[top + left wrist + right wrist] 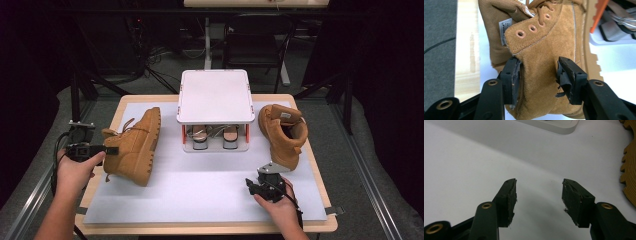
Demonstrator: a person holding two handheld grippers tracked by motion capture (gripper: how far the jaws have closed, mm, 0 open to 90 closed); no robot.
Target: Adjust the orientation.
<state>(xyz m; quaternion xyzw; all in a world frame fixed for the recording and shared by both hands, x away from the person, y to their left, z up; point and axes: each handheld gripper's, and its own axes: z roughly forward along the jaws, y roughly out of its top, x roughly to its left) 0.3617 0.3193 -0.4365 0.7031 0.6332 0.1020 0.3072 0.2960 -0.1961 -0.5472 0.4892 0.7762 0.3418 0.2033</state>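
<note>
Left gripper view shows the left gripper (537,75) with its jaws set on either side of the heel and ankle of the left boot (544,57), the worn pads pressed against the suede: a clamp on the boot's rear quarter. No earlier state is described here. To carry this step well, keep the grip low on the stiff heel counter rather than on the soft padded collar, hold the pressure even so the nap does not slip, and lift without letting the heavy toe swing. In the high view, that boot (134,147) lies on its side at the left of the white mat (200,195), lugged sole facing the rack, gripper (111,150) at its heel. Its material is tan suede with copper eyelets, flat laces, a woven tongue label and a deep-toothed sole in matching tan. Right gripper (539,200) hovers over bare mat, jaws apart and holding nothing; the sole edge of the right boot (629,162) sits just beside it. Centrally, a white two-tier shoe rack (215,95) with orange posts holds sandals (215,134) underneath. Pale wooden counter (320,165) edges frame the mat.
</note>
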